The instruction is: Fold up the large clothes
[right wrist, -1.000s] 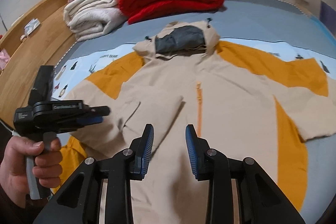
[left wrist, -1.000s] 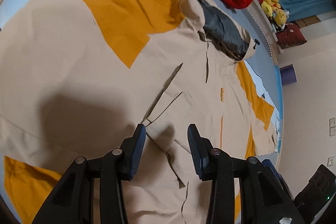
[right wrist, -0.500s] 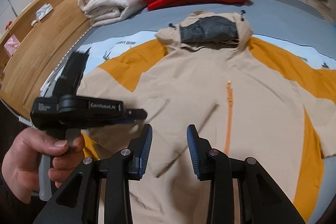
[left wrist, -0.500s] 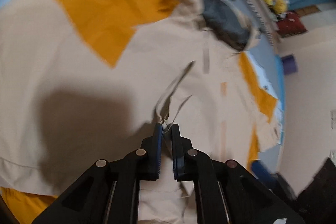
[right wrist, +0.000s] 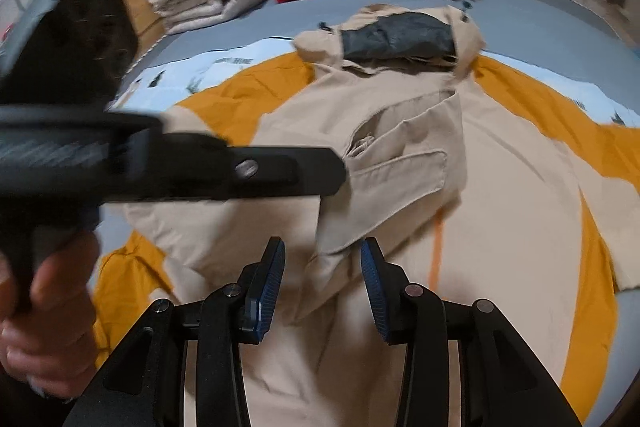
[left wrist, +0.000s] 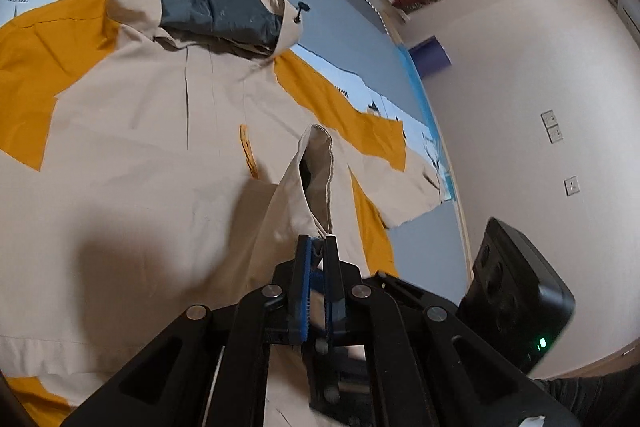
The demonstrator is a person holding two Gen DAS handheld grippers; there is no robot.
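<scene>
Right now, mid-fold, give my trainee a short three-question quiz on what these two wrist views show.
1. True or false: the left claw is shut on a fold of the jacket.
2. Multiple choice: the right claw is A) shut on the hood, B) open above the jacket with nothing gripped, C) holding the red blanket.
3. Short answer: what colour is the lining of the hood?

Key
1. True: the pads pinch beige fabric and a flap of it stands lifted off the bed.
2. B: its jaws stand apart and have just been opening; fabric shows between them, but the pads do not press it.
3. Dark grey.
</scene>
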